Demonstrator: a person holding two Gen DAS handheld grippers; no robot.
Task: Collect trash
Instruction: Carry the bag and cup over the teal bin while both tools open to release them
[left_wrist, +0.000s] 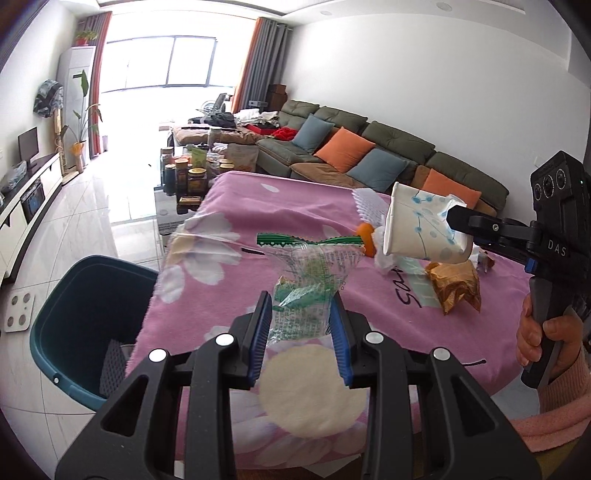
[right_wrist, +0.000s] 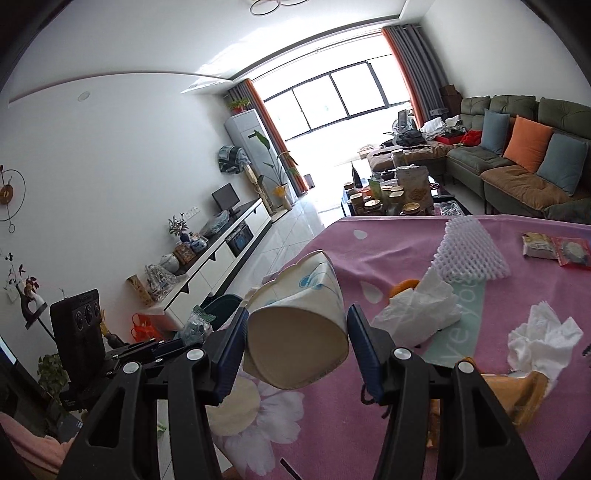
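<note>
Clearly we are working at the near-left corner of the table, draped in a pink floral blanket (left_wrist: 236, 229) whose edge falls away to pale tiled floor (left_wrist: 92, 206). Just off that edge, low on the floor, stands the teal bin (left_wrist: 70, 314), its mouth open and unobstructed, with wide bare tiles running beyond it toward the window. Past the far edge sit a jar-crowded coffee table (left_wrist: 192, 170) and the green sofa (left_wrist: 399, 147).

Our left gripper (left_wrist: 300, 325) is drawn in narrow, its blue pads pinching a clear-and-green plastic wrapper (left_wrist: 306, 273) that rises above the blanket. Our right gripper (right_wrist: 297, 343) stands about half wide, its pads clamped on the sides of a crumpled paper cup (right_wrist: 299, 317), held tilted in the air over the table with its base toward the camera.

On the blanket lie white foam netting (right_wrist: 469, 251), crumpled tissues (right_wrist: 424, 310), a gold wrapper (left_wrist: 456, 286) and flat packets (right_wrist: 557, 249) near the far right edge.
</note>
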